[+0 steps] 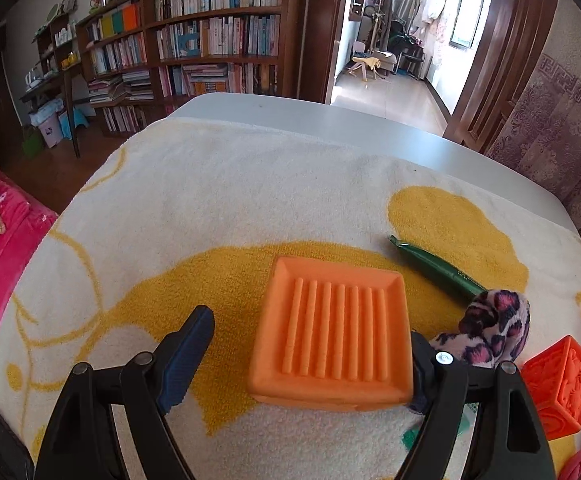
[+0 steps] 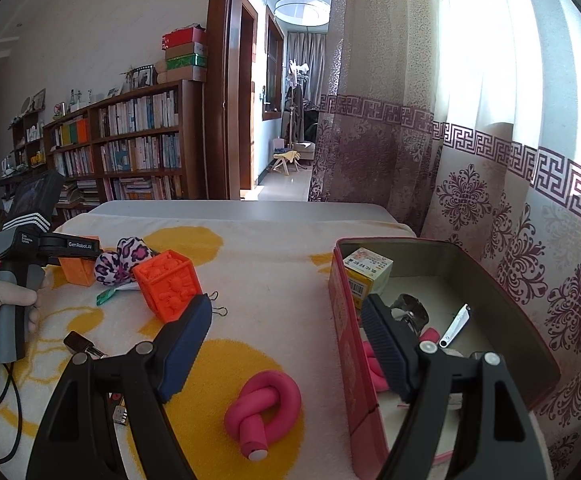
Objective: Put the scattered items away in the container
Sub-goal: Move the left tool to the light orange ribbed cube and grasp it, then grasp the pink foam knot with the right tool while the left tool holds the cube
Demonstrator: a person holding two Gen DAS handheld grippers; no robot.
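On the towel, left tongs spread astride orange dish, hiding one pad, right tongs spread, empty.

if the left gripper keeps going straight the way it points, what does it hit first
Most likely the orange ribbed tray. The left gripper is open and tilted down at it, the tray lying between its fingers on the towel. Depth is uncertain through the fisheye.

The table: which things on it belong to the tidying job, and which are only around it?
For the job:
- red tin, the container
- orange tray
- orange cube
- pink knot
- spotted pouch
- green packet
- binder clip

Only around:
- towel under everything
- bookshelf
- curtain
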